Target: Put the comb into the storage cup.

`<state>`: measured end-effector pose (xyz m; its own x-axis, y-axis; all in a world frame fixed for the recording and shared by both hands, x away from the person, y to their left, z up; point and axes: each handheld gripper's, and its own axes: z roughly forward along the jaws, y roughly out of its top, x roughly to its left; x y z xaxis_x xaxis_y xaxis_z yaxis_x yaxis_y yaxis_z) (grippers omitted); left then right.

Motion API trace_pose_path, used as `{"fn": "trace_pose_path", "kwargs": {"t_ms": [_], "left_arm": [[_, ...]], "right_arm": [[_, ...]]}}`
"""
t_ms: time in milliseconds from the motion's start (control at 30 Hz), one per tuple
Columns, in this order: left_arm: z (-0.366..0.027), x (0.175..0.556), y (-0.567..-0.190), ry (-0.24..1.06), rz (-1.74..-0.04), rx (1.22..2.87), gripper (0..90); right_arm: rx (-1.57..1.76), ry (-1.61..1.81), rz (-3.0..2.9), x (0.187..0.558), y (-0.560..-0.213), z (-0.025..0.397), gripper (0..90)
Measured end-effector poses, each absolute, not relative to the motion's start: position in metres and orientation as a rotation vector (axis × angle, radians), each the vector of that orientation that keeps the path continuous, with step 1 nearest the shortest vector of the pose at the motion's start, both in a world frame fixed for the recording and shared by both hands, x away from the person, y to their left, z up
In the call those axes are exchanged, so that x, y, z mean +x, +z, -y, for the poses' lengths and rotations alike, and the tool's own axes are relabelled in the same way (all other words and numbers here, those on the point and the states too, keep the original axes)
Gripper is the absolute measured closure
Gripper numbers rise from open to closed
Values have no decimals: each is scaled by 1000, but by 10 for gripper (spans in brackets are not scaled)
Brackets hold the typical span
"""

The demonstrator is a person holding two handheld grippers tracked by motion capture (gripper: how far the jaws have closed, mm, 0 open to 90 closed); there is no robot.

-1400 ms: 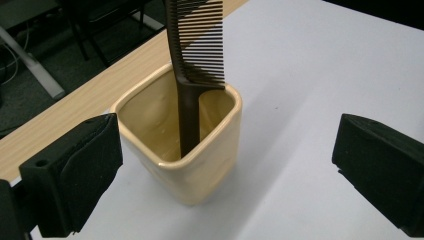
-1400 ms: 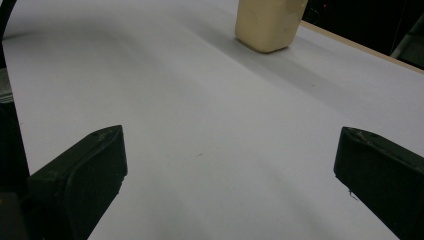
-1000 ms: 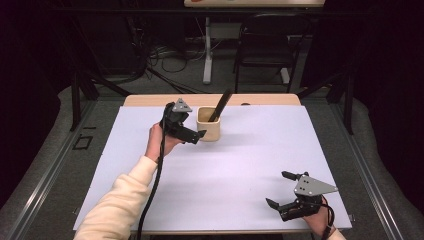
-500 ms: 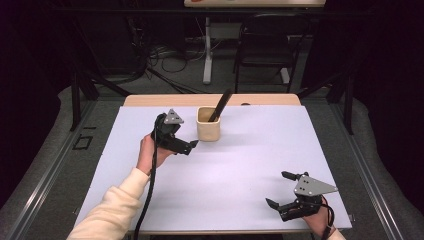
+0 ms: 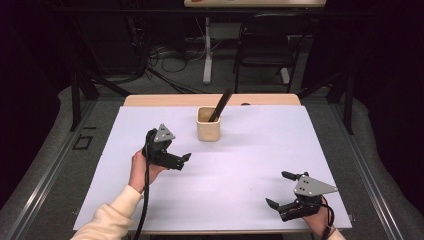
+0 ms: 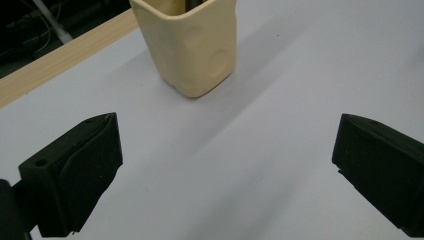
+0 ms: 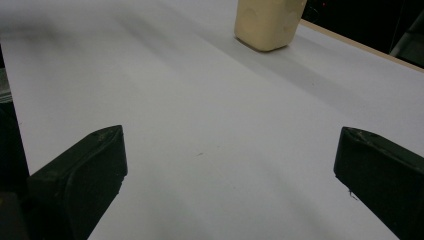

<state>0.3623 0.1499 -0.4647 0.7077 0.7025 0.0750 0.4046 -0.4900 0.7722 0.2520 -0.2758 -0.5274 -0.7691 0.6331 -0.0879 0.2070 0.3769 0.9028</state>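
Gripper: I saw my right gripper [image 7: 230, 185] with its two black jaws spread wide, nothing between them.
Surface: a white table [image 7: 165, 100] ran ahead of me.
Cup: a cream cup [image 7: 268, 21] stood far ahead, near the wooden edge [image 7: 360, 47].

A black chair [image 5: 263, 47] and tangled cables [image 5: 170, 52] sit behind the table [image 5: 150, 100].

No text, labels, brands, numbers or signs to be read, none made out on any surface
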Motion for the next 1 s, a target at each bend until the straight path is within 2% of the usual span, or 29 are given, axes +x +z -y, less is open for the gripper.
{"fn": "trace_pose_path", "kwargs": {"t_ms": [600,1000], "left_arm": [[-186,324,-481,563,-936,2093,0],[-196,298,-493,559,-949,2081,0]], "right_arm": [[730,1367,-2217,252,-527,276,1],[729,1363,-2222,252,-527,276,1]]}}
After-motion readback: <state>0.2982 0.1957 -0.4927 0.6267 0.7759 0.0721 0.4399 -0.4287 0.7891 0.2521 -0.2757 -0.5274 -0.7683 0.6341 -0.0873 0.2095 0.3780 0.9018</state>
